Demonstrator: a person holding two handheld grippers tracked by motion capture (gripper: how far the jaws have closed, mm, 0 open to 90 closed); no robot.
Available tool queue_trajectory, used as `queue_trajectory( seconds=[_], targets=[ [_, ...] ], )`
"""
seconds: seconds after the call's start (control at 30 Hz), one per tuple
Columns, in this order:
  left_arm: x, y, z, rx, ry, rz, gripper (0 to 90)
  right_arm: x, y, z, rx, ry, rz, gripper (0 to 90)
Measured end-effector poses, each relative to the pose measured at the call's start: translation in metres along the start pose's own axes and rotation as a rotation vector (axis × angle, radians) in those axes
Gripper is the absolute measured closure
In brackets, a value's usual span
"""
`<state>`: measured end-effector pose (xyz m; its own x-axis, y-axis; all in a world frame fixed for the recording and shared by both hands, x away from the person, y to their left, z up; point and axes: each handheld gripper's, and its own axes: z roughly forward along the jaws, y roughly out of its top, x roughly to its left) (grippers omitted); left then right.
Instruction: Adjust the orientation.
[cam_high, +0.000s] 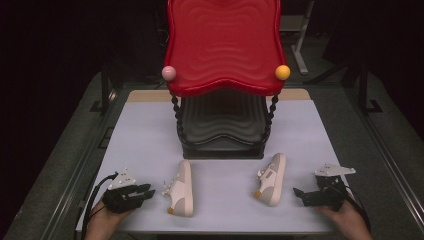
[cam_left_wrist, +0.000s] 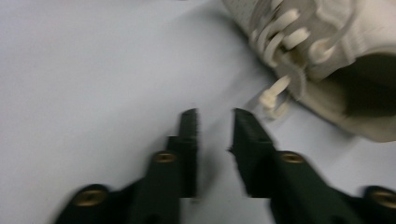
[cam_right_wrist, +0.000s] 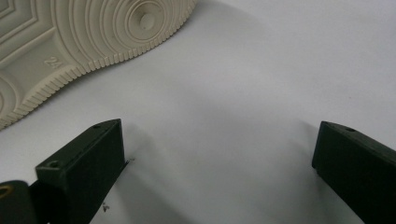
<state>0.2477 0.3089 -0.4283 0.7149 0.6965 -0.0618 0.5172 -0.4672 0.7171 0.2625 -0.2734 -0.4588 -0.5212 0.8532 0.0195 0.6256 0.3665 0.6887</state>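
Observation:
Two white sneakers lie on their sides on the pale table (cam_high: 145, 135). The left shoe (cam_high: 181, 189) has its laces toward my left gripper (cam_high: 148, 191), which rests on the table just left of it. In the left gripper view the shoe (cam_left_wrist: 327, 46) and a loose lace end (cam_left_wrist: 275, 95) lie just beyond the left gripper (cam_left_wrist: 215, 116), whose jaws stand a narrow gap apart with nothing between them. The right shoe (cam_high: 272, 179) shows its ribbed sole (cam_right_wrist: 84, 32) to my right gripper (cam_high: 299, 196), which sits right of it. The right gripper (cam_right_wrist: 219, 135) is wide open over bare table.
A two-tier rack stands at the table's back middle: a wavy red top shelf (cam_high: 225, 45) with a pink ball (cam_high: 169, 73) and a yellow ball (cam_high: 282, 72) at its front corners, and a black lower shelf (cam_high: 222, 125). The surroundings are dark.

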Motion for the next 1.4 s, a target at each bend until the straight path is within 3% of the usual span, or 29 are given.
queue_trajectory(
  seconds=[0.07, 0.2, 0.4, 0.53, 1.03, 1.4],
  targets=[
    [-0.001, 0.002, -0.002, -0.006, -0.006, -0.005, 89.0, 0.000, 0.000, 0.000, 0.000, 0.000, 0.000, 1.7],
    [-0.006, 0.012, -0.009, -0.050, -0.051, -0.008, 89.9, 0.000, 0.000, 0.000, 0.000, 0.000, -0.001, 1.7],
    [-0.013, 0.026, -0.014, -0.124, -0.110, 0.033, 90.0, 0.000, 0.000, 0.000, 0.000, 0.000, -0.001, 1.7],
    [-0.015, 0.035, -0.012, -0.148, -0.136, 0.045, 89.9, 0.000, 0.000, 0.000, 0.001, 0.000, -0.001, 1.7],
    [-0.025, 0.053, 0.015, -0.128, -0.220, 0.094, 89.8, 0.000, 0.000, 0.000, 0.000, 0.000, -0.001, 1.7],
    [-0.031, 0.063, 0.024, -0.144, -0.262, 0.093, 90.0, 0.000, 0.000, 0.000, 0.000, -0.001, -0.001, 1.7]
  ],
)
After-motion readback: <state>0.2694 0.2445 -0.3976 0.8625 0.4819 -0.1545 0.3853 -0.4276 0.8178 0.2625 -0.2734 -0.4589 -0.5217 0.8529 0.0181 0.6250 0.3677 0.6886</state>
